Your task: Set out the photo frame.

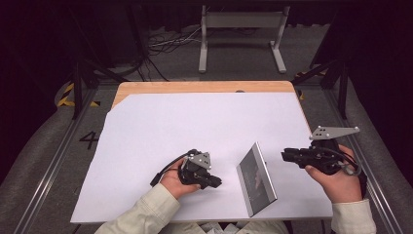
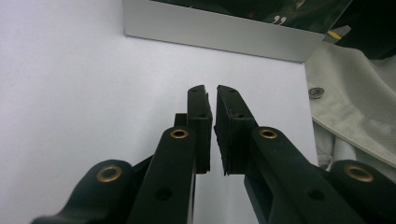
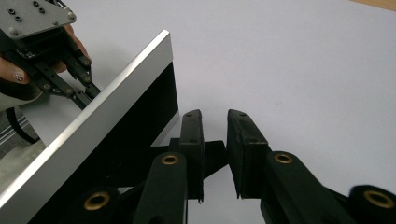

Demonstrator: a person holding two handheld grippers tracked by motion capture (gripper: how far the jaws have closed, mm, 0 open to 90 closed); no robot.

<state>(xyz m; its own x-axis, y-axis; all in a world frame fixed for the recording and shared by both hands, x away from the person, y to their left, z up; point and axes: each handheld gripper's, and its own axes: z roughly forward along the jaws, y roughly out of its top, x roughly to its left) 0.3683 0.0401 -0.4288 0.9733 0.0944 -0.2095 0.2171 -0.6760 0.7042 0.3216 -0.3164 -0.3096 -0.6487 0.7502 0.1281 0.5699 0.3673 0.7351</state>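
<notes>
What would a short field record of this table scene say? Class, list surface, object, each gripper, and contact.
surface: white sheet over a wooden table
object: silver-framed dark panel, standing on edge, tilted
left gripper: jaws nearly together, nothing between them, pointing at the panel
right gripper: jaws slightly apart, empty, beside the panel
contact: neither gripper touches the panel

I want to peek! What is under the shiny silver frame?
The silver frame stands tilted on the white sheet that covers the wooden table. Around it shows bare sheet. The strip right beneath its bottom edge is hidden by the frame itself.
</notes>
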